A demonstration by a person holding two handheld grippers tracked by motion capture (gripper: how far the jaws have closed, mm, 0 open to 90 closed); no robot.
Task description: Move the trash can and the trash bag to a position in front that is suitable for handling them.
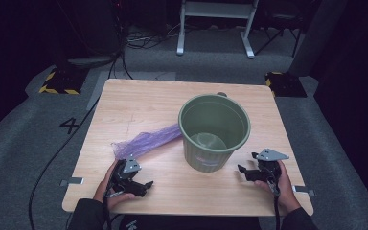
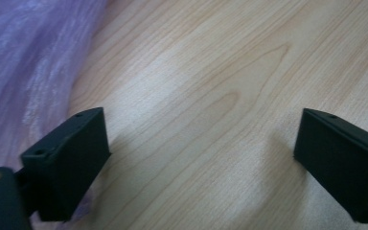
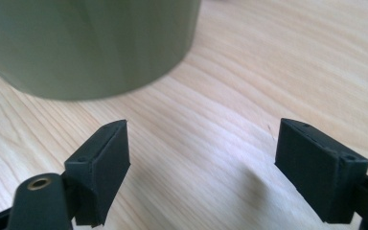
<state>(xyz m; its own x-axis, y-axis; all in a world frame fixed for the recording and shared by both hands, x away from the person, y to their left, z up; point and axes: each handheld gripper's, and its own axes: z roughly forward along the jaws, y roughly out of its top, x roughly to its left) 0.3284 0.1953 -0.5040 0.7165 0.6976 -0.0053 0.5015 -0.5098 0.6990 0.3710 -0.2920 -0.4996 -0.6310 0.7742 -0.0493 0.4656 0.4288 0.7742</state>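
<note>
Readable: a single dark numeral "4" (image 1: 70, 125), marked on the grey floor (image 1: 19, 143) just left of the tabletop (image 1: 139, 100). Yellow-and-black hazard stripes (image 1: 57, 89) along the edge of a dark base on the floor beyond the tabletop's far left corner, and the same striping (image 1: 274, 76) on a second base beyond the far right corner. A small pale label (image 1: 204, 159) low on the outer wall of the green bucket (image 1: 191, 146), too blurred to make out. Nothing legible in the left gripper view or the right gripper view.
</note>
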